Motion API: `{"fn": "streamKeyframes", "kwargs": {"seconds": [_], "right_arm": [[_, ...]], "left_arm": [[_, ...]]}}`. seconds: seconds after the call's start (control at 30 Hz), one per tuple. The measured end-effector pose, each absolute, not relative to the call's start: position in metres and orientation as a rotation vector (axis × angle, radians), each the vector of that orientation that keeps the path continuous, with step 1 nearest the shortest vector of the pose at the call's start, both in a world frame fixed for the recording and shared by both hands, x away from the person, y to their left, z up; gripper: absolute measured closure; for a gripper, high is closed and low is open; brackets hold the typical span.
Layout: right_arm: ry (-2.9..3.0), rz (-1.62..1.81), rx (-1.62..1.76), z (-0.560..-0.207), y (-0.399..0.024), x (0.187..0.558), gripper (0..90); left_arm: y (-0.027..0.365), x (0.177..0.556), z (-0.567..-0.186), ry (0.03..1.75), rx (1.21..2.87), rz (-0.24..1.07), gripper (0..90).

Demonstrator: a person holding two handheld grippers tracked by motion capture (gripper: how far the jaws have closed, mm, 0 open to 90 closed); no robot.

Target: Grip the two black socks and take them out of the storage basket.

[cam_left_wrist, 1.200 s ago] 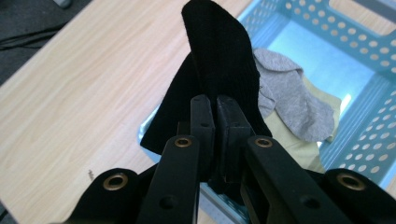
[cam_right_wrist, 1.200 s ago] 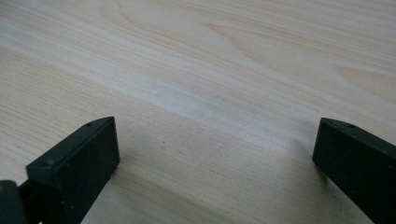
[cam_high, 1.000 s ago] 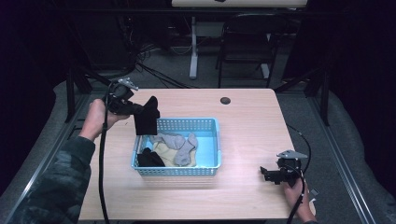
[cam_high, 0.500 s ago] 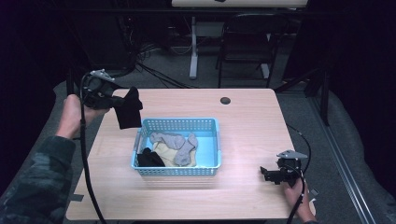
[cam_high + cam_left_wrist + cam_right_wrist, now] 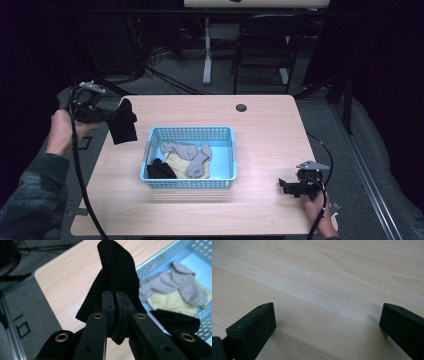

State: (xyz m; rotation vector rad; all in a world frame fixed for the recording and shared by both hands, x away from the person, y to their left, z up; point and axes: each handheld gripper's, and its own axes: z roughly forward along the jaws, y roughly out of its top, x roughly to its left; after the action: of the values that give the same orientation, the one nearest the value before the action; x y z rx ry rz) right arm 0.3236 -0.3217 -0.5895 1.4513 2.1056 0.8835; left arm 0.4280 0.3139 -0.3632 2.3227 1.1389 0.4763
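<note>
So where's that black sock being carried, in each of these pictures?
High view: the black sock hangs at the left, off the table's left edge, clamped by the left hand-held gripper.
Left gripper view: the sock is at centre, pinched between the shut jaws.
Right gripper view: bare wooden table between open jaws, no sock.
Shared landmark: the blue basket, at upper right in the left gripper view.

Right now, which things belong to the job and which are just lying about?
In the job:
black sock, clamped in the left gripper
blue basket
grey socks, yellow cloth and dark sock inside it

Lying about:
right gripper, open, idle on the table
chair
</note>
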Motion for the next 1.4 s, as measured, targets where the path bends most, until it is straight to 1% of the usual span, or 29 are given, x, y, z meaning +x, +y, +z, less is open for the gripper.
{"fn": "streamKeyframes", "kwargs": {"seconds": [0.03, 0.07, 0.2, 0.23, 0.27, 0.3, 0.33, 0.37, 0.4, 0.6, 0.63, 0.77, 0.87, 0.97, 1.03, 1.07, 1.1, 1.13, 1.17, 1.2, 1.23, 1.27, 1.4], "right_arm": [[2.101, 0.89, 1.453, -0.59, -0.321, 0.324, 0.0], [2.101, 0.89, 1.453, -0.59, -0.321, 0.324, 0.0], [2.101, 0.89, 1.453, -0.59, -0.321, 0.324, 0.0], [2.101, 0.89, 1.453, -0.59, -0.321, 0.324, 0.0], [2.101, 0.89, 1.453, -0.59, -0.321, 0.324, 0.0], [2.106, 0.884, 1.451, -0.589, -0.322, 0.324, 0.0], [2.106, 0.884, 1.451, -0.589, -0.322, 0.324, 0.0], [2.1, 0.89, 1.453, -0.59, -0.321, 0.324, 0.0], [2.1, 0.89, 1.453, -0.59, -0.321, 0.324, 0.0], [2.101, 0.888, 1.456, -0.59, -0.321, 0.324, 0.0], [2.102, 0.888, 1.455, -0.59, -0.321, 0.324, 0.0], [2.106, 0.882, 1.454, -0.589, -0.322, 0.324, 0.0], [2.101, 0.888, 1.455, -0.59, -0.321, 0.324, 0.0], [2.101, 0.889, 1.456, -0.59, -0.321, 0.324, 0.0], [2.101, 0.889, 1.455, -0.59, -0.321, 0.324, 0.0], [2.101, 0.889, 1.455, -0.59, -0.321, 0.324, 0.0], [2.102, 0.888, 1.456, -0.59, -0.321, 0.323, 0.0], [2.102, 0.888, 1.456, -0.59, -0.321, 0.323, 0.0], [2.101, 0.889, 1.454, -0.59, -0.321, 0.324, 0.0], [2.101, 0.888, 1.456, -0.59, -0.321, 0.324, 0.0], [2.101, 0.888, 1.456, -0.59, -0.321, 0.324, 0.0], [2.1, 0.89, 1.453, -0.59, -0.321, 0.324, 0.0], [2.101, 0.888, 1.455, -0.59, -0.321, 0.324, 0.0]], "left_arm": [[0.321, 0.427, -0.37, 1.171, 2.327, 0.472, 86.2], [0.321, 0.427, -0.37, 1.171, 2.327, 0.472, 86.3], [0.333, 0.425, -0.391, 1.229, 2.318, 0.428, 86.3], [0.338, 0.425, -0.403, 1.256, 2.314, 0.41, 86.3], [0.338, 0.425, -0.403, 1.256, 2.314, 0.41, 86.3], [0.342, 0.425, -0.416, 1.285, 2.309, 0.379, 86.2], [0.342, 0.425, -0.416, 1.285, 2.309, 0.379, 86.2], [0.344, 0.427, -0.432, 1.309, 2.319, 0.35, 86.2], [0.344, 0.427, -0.432, 1.309, 2.319, 0.35, 86.3], [0.339, 0.432, -0.481, 1.379, 2.357, 0.249, 86.1], [0.336, 0.434, -0.494, 1.394, 2.362, 0.212, 86.0], [0.333, 0.436, -0.515, 1.425, 2.382, 0.153, 84.8], [0.336, 0.436, -0.52, 1.435, 2.361, 0.124, 82.7], [0.34, 0.434, -0.519, 1.436, 2.332, 0.111, 73.6], [0.341, 0.432, -0.515, 1.437, 2.319, 0.117, 61.0], [0.342, 0.43, -0.511, 1.428, 2.309, 0.12, 61.0], [0.343, 0.428, -0.503, 1.416, 2.308, 0.15, 51.0], [0.343, 0.428, -0.503, 1.416, 2.308, 0.15, 47.1], [0.343, 0.426, -0.497, 1.409, 2.295, 0.171, 47.1], [0.343, 0.422, -0.486, 1.383, 2.28, 0.198, 39.3], [0.343, 0.422, -0.486, 1.383, 2.28, 0.198, 37.2], [0.342, 0.42, -0.479, 1.352, 2.279, 0.204, 37.2], [0.327, 0.413, -0.456, 1.258, 2.283, 0.245, 28.5]]}}
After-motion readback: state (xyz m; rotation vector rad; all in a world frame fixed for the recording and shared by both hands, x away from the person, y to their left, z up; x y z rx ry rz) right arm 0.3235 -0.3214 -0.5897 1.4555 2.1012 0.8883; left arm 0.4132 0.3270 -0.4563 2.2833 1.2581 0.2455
